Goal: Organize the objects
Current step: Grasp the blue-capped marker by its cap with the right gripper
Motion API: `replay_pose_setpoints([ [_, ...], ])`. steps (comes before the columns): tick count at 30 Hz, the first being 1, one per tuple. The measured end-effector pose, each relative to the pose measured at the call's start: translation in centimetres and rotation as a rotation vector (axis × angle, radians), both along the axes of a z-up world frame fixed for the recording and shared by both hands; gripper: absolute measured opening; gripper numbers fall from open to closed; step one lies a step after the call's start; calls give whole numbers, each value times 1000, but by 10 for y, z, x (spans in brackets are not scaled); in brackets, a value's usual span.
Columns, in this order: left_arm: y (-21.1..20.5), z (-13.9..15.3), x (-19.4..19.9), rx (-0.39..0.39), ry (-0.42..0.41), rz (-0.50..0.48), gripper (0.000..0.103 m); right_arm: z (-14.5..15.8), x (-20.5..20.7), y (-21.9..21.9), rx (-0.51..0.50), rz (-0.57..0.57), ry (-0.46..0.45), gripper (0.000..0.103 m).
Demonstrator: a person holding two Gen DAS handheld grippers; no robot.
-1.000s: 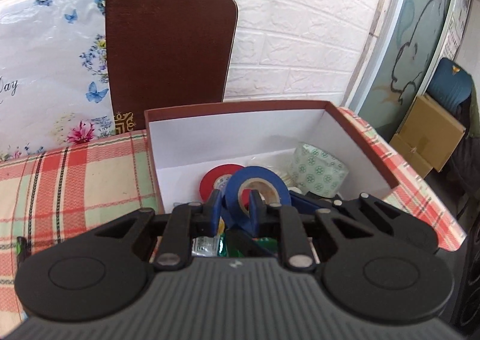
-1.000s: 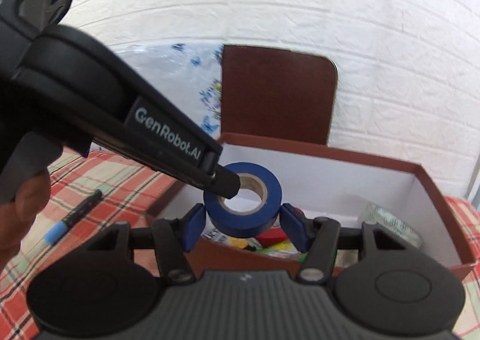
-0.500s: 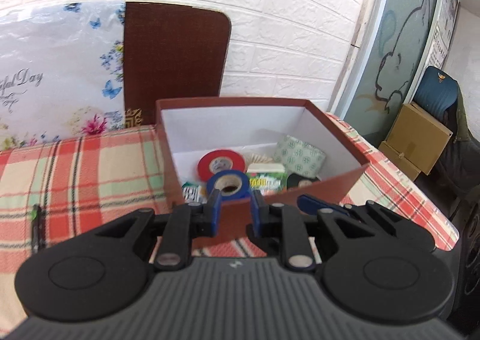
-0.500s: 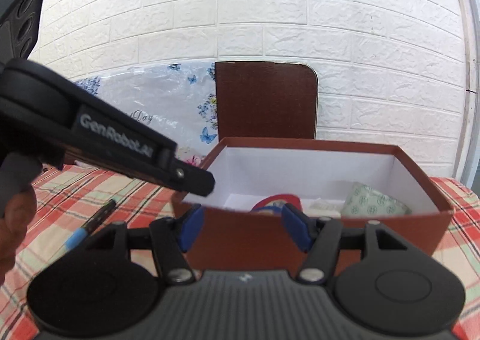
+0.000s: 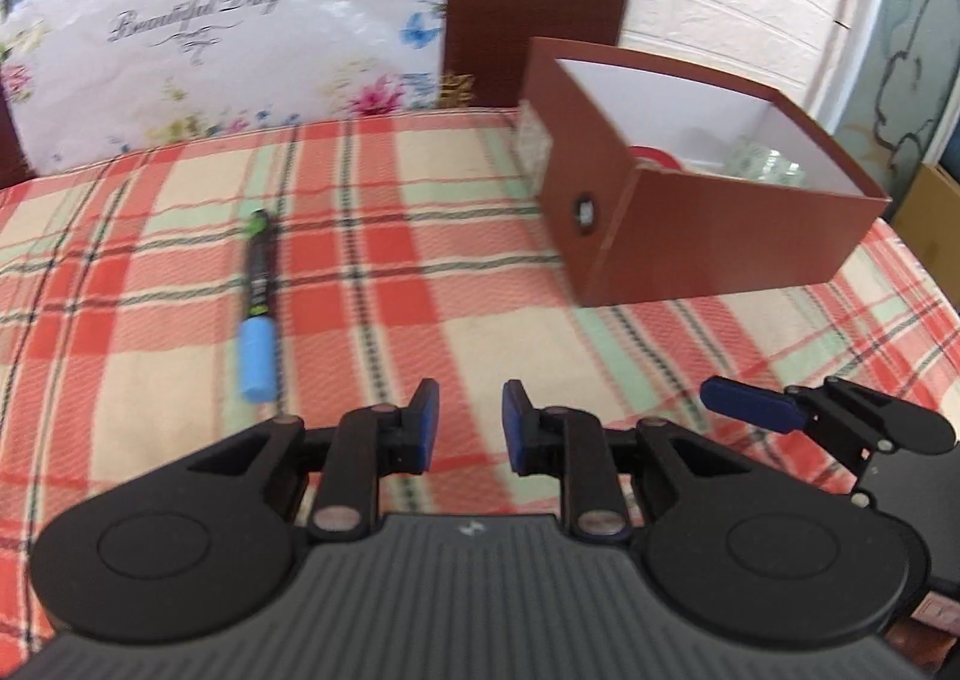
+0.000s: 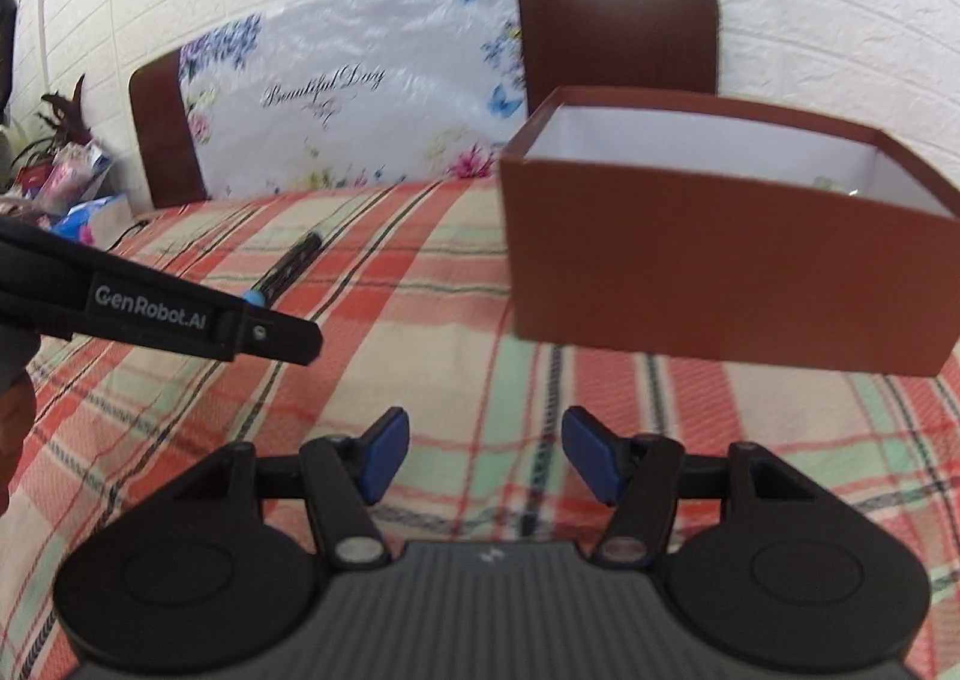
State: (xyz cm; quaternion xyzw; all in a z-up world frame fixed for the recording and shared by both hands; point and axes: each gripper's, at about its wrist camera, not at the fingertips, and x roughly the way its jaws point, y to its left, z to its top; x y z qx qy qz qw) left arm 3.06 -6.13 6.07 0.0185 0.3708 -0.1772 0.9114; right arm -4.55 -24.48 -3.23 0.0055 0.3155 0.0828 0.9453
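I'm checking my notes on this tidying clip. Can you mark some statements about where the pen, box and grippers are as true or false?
1. The pen lies on the tablecloth, outside the box. True.
2. The left gripper holds a blue tape roll. False: nothing is between its fingers.
3. The box stands open with no lid on it. True.
4. The right gripper is clamped on the pen. False: its fingers are apart and empty; the pen lies further off.
5. The pen's cap is red. False: it is light blue.
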Motion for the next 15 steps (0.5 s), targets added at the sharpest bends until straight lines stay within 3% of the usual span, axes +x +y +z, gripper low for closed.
replay_pose_setpoints([
  [5,56,-9,1,0,-37,105,28,-12,9,31,-27,69,58,55],
  [11,152,-42,10,32,-37,360,29,-12,25,75,-46,180,53,55],
  [15,175,-56,-7,-25,-163,342,29,-7,61,103,37,201,58,55],
])
